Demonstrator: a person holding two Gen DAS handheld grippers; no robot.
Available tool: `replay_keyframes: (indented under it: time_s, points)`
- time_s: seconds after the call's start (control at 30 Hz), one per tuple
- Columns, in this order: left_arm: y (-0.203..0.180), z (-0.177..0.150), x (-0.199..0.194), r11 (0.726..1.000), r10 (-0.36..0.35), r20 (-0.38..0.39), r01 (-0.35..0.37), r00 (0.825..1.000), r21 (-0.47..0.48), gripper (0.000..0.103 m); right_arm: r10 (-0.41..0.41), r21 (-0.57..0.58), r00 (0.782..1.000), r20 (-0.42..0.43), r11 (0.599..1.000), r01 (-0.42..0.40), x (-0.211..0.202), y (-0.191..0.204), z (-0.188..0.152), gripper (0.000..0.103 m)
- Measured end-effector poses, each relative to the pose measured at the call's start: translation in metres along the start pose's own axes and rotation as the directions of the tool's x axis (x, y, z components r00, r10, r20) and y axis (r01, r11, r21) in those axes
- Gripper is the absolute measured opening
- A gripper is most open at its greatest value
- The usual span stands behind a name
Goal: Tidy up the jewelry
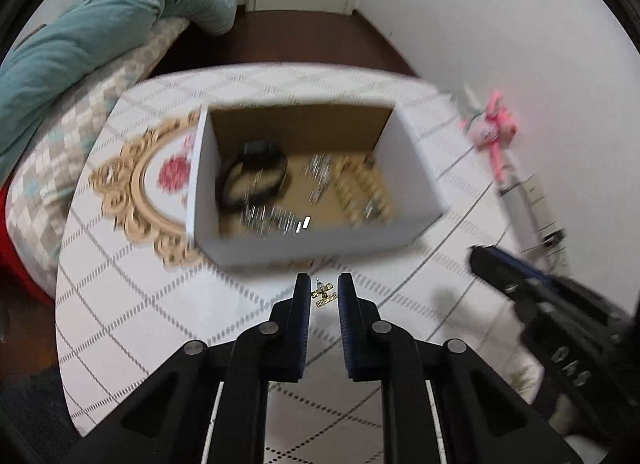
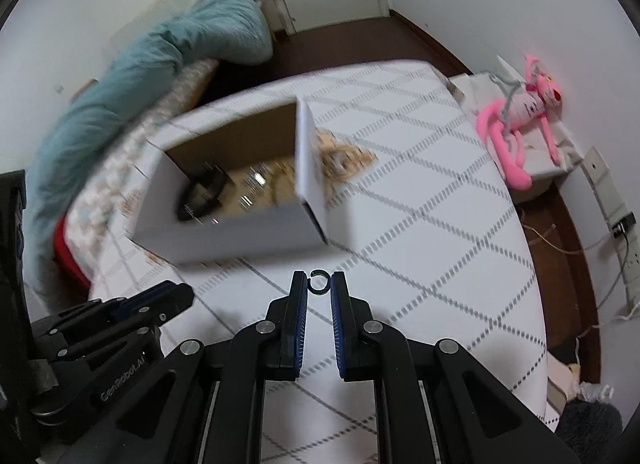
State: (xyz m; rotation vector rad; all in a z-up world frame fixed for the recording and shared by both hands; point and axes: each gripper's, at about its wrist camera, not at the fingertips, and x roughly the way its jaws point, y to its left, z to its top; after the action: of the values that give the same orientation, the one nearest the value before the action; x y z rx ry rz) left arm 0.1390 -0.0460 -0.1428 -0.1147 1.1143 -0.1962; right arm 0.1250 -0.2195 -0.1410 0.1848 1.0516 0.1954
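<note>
1. Between the pads of our left tool sits a small gold cross-shaped charm, pinched near the fingertips with the jaws drawn narrow around it.
2. Our right tool is likewise narrowed on a thin dark open ring, held by its two sides right at the tips, with the gap in the ring facing up.
3. Both pieces hang clear of the white patterned worktop, just short of the near wall of the open cardboard box.
4. Inside the box we can make out a black band-like piece and blurred silver and gold items; the blur keeps us from naming them.
5. We judge both held pieces to be very light, stiff metal, smooth and slippery, so they could twist or slip out of the pads if jolted.
6. The charm looks delicate, with thin arms and a tiny loop; gripping across its middle, as now, seems safer than holding it by an arm.
7. The ring could spring shut or pop sideways under a hard squeeze, so a light hold across its widest part suits it.
8. We judge the next step to be carrying each piece over the box wall and opening low, so that nothing bounces.
</note>
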Motion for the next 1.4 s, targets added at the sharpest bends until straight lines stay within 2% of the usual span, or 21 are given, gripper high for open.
replay_keyframes:
  time_s: [0.1,0.17,0.33,0.43,0.5,0.57,0.6,0.63,0.7,0.73,0.87,0.93,1.0,1.07,1.1,1.13,1.23,1.3,1.4]
  points:
    - [0.009,0.031,-0.005,0.998,-0.048,-0.011,0.048,0.999,-0.027,0.011,0.048,-0.012,0.999,0.01,0.999,-0.048,-0.004,0.01,0.028,0.012]
    - [0.019,0.052,0.0,0.998,-0.053,-0.025,0.051,0.998,-0.044,0.011,0.062,-0.023,0.998,0.014,0.998,-0.062,-0.001,0.015,0.046,0.012]
    - [0.037,0.081,0.027,0.999,-0.013,-0.089,0.008,0.996,-0.052,0.012,0.063,-0.053,0.998,-0.03,0.996,-0.065,0.028,0.027,0.088,0.012]
    - [0.049,0.091,0.04,0.995,0.046,-0.153,-0.058,0.987,-0.076,0.013,0.051,-0.074,0.992,-0.111,0.995,-0.06,0.054,0.032,0.102,0.013]
    - [0.053,0.094,0.042,0.994,0.059,-0.167,-0.073,0.984,-0.08,0.014,0.045,-0.085,0.988,-0.15,0.995,-0.059,0.066,0.036,0.109,0.013]
    - [0.055,0.096,0.039,0.993,0.068,-0.153,-0.082,0.986,-0.087,0.021,0.028,-0.095,0.984,-0.173,0.994,-0.045,0.071,0.036,0.109,0.014]
    - [0.056,0.097,0.037,0.992,0.076,-0.142,-0.089,0.987,-0.088,0.037,0.027,-0.097,0.984,-0.177,0.994,-0.044,0.072,0.037,0.11,0.014]
    - [0.057,0.097,0.034,0.991,0.092,-0.13,-0.104,0.987,-0.086,0.058,0.022,-0.101,0.985,-0.173,0.994,-0.04,0.072,0.038,0.111,0.016]
    - [0.057,0.097,0.028,0.989,0.115,-0.098,-0.123,0.988,-0.086,0.07,0.02,-0.105,0.987,-0.161,0.994,-0.037,0.068,0.037,0.111,0.025]
    - [0.057,0.097,0.026,0.988,0.119,-0.092,-0.127,0.989,-0.085,0.071,0.023,-0.104,0.987,-0.157,0.994,-0.04,0.066,0.037,0.111,0.03]
    - [0.057,0.095,0.022,0.985,0.147,-0.081,-0.154,0.986,-0.082,0.071,-0.011,-0.118,0.991,-0.131,0.993,-0.005,0.055,0.037,0.11,0.032]
    - [0.057,0.091,0.02,0.983,0.162,-0.065,-0.167,0.985,-0.079,0.086,-0.038,-0.125,0.992,-0.122,0.992,0.023,0.05,0.035,0.107,0.038]
    - [0.058,0.086,0.018,0.98,0.179,-0.052,-0.183,0.982,-0.078,0.095,-0.087,-0.146,0.991,-0.105,0.987,0.071,0.045,0.034,0.102,0.055]
    - [0.057,0.079,0.015,0.976,0.201,-0.035,-0.203,0.979,-0.072,0.095,-0.13,-0.163,0.987,-0.094,0.98,0.114,0.041,0.034,0.096,0.082]
    - [0.057,0.077,0.015,0.975,0.211,-0.031,-0.212,0.977,-0.066,0.101,-0.145,-0.167,0.985,-0.093,0.978,0.128,0.041,0.033,0.093,0.086]
    - [0.056,0.073,0.016,0.972,0.224,-0.026,-0.225,0.974,-0.06,0.103,-0.16,-0.172,0.983,-0.094,0.975,0.142,0.041,0.032,0.09,0.093]
    - [0.056,0.063,0.018,0.967,0.249,-0.026,-0.25,0.968,-0.054,0.103,-0.194,-0.18,0.975,-0.104,0.968,0.174,0.045,0.027,0.081,0.096]
    - [0.058,0.057,0.02,0.965,0.255,-0.037,-0.257,0.966,-0.058,0.103,-0.214,-0.181,0.971,-0.104,0.964,0.194,0.048,0.024,0.076,0.103]
    - [0.059,0.051,0.021,0.961,0.266,-0.038,-0.268,0.963,-0.062,0.103,-0.238,-0.18,0.967,-0.093,0.959,0.219,0.049,0.021,0.071,0.103]
